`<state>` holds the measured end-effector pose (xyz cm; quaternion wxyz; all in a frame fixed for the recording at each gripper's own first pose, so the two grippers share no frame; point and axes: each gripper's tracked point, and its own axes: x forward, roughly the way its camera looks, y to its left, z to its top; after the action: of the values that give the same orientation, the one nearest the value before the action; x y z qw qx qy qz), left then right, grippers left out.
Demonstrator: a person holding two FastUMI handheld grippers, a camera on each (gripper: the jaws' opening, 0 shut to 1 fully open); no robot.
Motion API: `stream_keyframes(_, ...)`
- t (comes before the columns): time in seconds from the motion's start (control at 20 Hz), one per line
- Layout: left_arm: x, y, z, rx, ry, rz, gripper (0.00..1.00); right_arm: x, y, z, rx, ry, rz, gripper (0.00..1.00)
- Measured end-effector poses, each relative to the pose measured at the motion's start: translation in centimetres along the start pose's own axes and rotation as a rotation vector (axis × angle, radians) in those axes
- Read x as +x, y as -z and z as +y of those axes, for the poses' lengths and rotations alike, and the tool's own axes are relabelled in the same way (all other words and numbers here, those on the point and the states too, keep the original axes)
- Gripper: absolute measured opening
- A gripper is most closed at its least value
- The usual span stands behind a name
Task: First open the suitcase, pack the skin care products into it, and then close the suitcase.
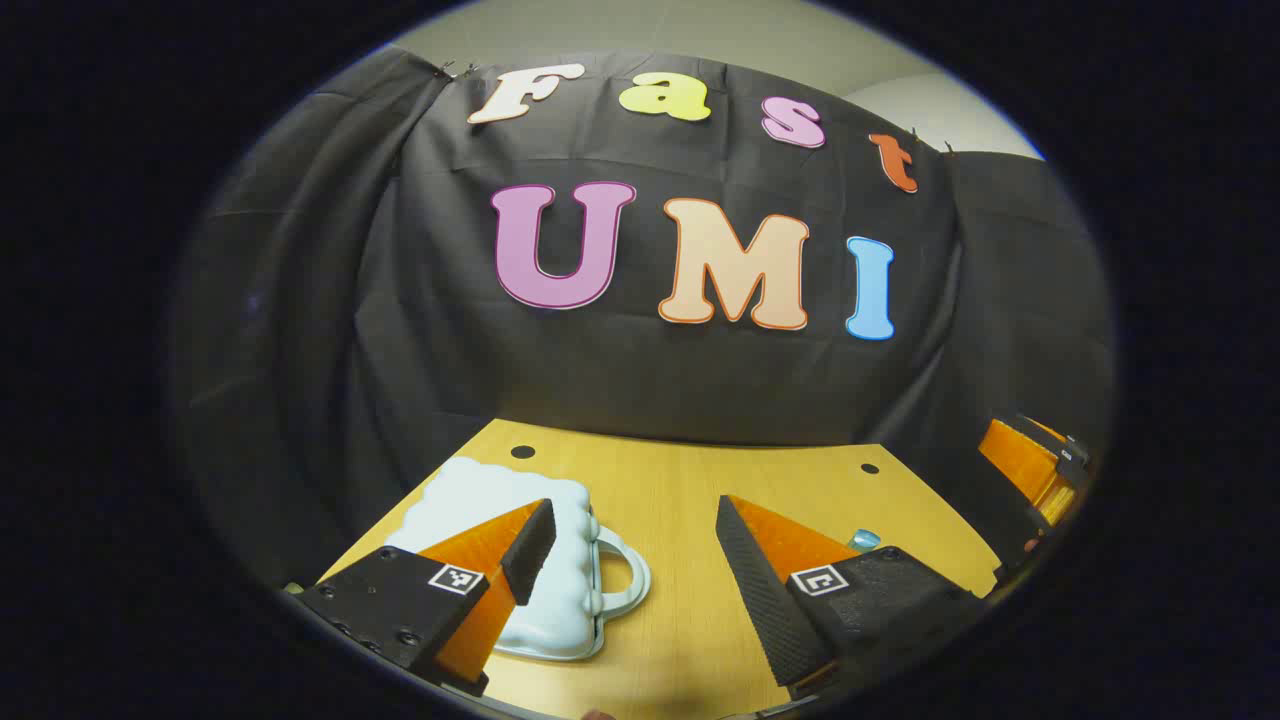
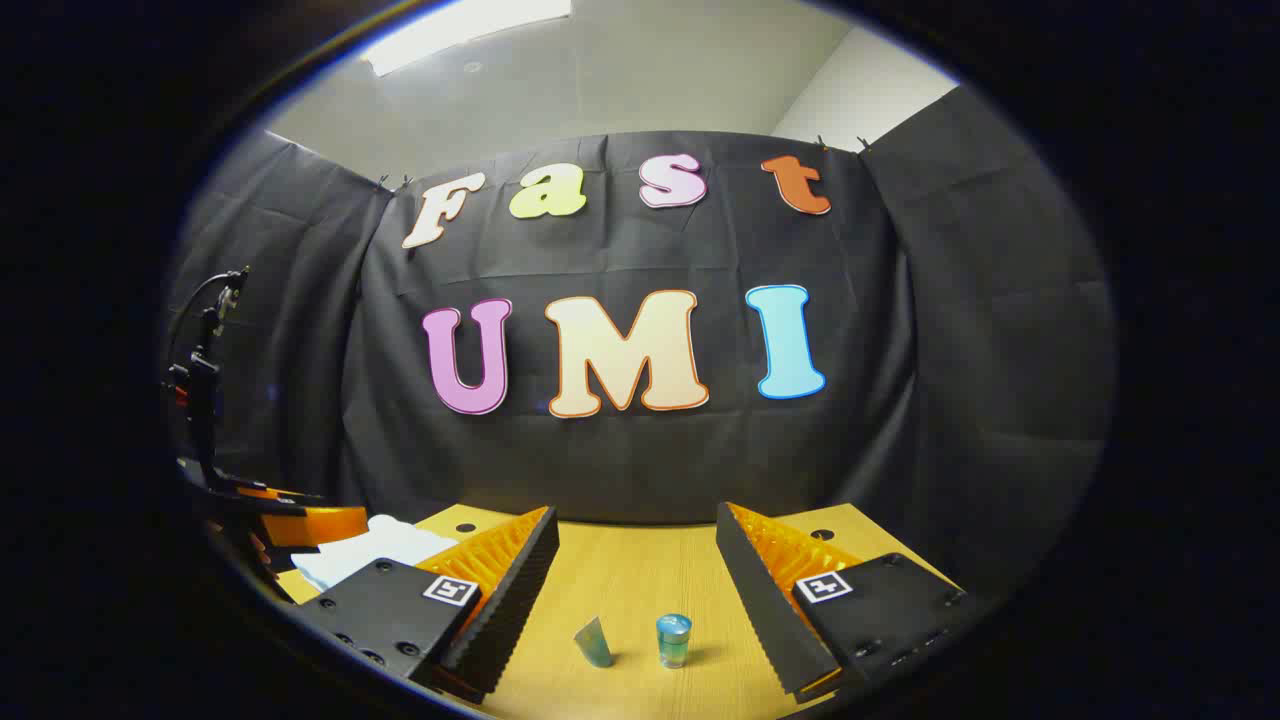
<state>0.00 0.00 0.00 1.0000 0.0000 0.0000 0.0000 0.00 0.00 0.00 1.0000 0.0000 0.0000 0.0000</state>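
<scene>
A pale blue suitcase [image 1: 540,560] with a scalloped edge and a handle lies flat and closed on the wooden table [image 1: 680,500], partly behind my left gripper's left finger. My left gripper [image 1: 635,545] is open, hovering over the table just right of the suitcase. In the right gripper view, my right gripper [image 2: 637,560] is open above the table; a small blue tube [image 2: 594,642] and a small blue jar [image 2: 673,640] stand between and beyond its fingers. The suitcase [image 2: 365,545] shows at the left there. The jar's top [image 1: 863,540] peeks over my left gripper's right finger.
The other gripper [image 1: 1030,465] shows at the right edge of the left gripper view, and at the left edge [image 2: 290,520] of the right gripper view. The black cloth wall closes off the table's far side. Small dark holes [image 1: 522,452] mark the tabletop's back.
</scene>
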Motion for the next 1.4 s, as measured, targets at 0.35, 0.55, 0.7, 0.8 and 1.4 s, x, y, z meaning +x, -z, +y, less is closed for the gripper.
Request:
stream_keyframes(0.35, 1.6, 0.7, -1.4, 0.019, 0.022, 0.043, 0.95, 1.0, 0.6, -0.7, 0.01, -0.005, 0.009, 0.99)
stream_keyframes(0.55, 3.2, 2.6, -2.0, -0.005, 0.035, 0.129, 0.95, 1.1, 1.5, -1.4, 0.017, 0.004, 0.033, 0.99)
stream_keyframes(0.7, 5.2, 4.8, -1.8, -0.003, 0.039, 0.242, 0.95, 1.2, 2.3, -2.2, 0.017, 0.015, 0.054, 0.99)
stream_keyframes(0.8, 6.6, 5.6, -1.8, -0.012, 0.049, 0.31, 0.95, 1.1, 2.8, -2.7, 0.02, 0.022, 0.067, 0.99)
stream_keyframes(1.4, 13.6, 13.1, 0.5, -0.096, -0.027, 0.836, 0.94, 0.4, 4.4, -5.8, 0.048, 0.096, 0.106, 0.98)
